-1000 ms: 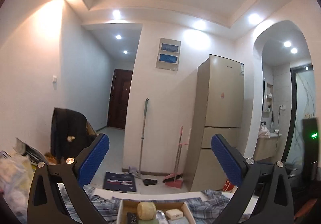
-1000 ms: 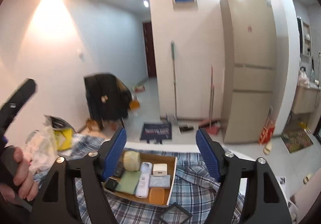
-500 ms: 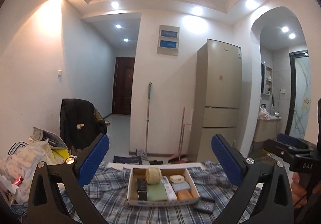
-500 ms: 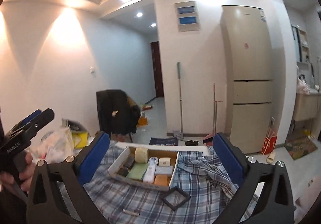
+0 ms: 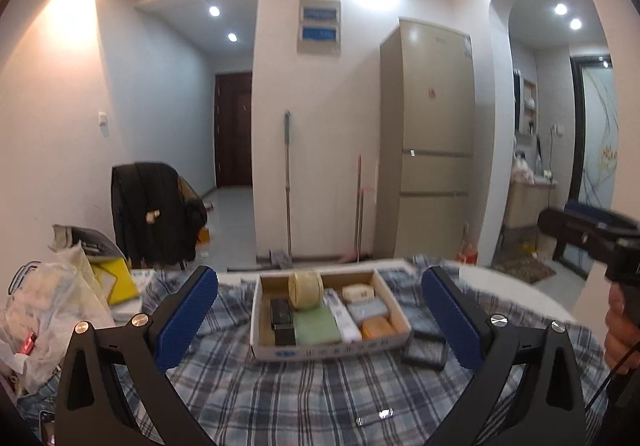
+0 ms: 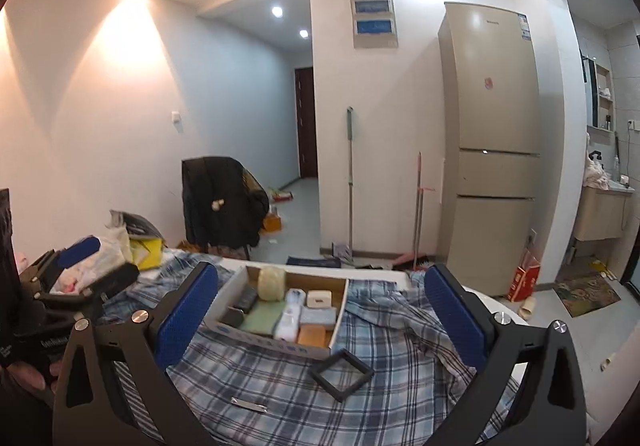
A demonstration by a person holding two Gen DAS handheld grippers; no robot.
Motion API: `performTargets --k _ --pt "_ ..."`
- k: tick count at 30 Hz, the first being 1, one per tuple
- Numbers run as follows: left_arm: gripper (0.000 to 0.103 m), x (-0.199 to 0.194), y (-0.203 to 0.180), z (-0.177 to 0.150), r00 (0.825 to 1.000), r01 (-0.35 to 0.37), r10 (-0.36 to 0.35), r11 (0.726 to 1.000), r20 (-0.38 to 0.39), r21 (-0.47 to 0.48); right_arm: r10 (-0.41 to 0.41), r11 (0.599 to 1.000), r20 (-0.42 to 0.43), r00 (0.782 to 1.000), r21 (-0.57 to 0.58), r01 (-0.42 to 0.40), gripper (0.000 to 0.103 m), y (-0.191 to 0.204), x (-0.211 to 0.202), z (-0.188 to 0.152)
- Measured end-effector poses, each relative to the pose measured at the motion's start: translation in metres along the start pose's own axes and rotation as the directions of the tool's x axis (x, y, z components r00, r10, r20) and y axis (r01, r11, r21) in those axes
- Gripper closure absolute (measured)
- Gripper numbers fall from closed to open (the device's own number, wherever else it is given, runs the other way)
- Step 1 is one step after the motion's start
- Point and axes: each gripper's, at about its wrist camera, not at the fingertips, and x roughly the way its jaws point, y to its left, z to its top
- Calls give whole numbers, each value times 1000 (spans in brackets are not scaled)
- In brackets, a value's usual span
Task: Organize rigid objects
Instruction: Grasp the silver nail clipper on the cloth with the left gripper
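Both views have tilted down off the room; the cardboard box (image 5: 330, 342) now sits between the left gripper (image 5: 320, 316)'s spread, empty jaws; right gripper (image 6: 322, 312) likewise wide, black frame (image 6: 342, 369) and metal clip (image 6: 249, 403) loose below, likely next pickups.

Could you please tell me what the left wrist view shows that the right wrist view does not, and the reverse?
Only the left wrist view shows the left gripper from behind, jaws open, and the right gripper's side at its right edge. Only the right wrist view shows the right gripper from behind, open, and the red carton on the floor unobstructed. Both show the cardboard tray, the black square frame and the small metal piece on the plaid cloth.
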Motion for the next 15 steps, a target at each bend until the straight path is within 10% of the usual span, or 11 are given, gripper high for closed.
performTargets --k 15 --pt "11 68 -10 -64 933 173 -137 981 -332 82 -18 1000 -170 985 -13 16 0 -10 34 -43"
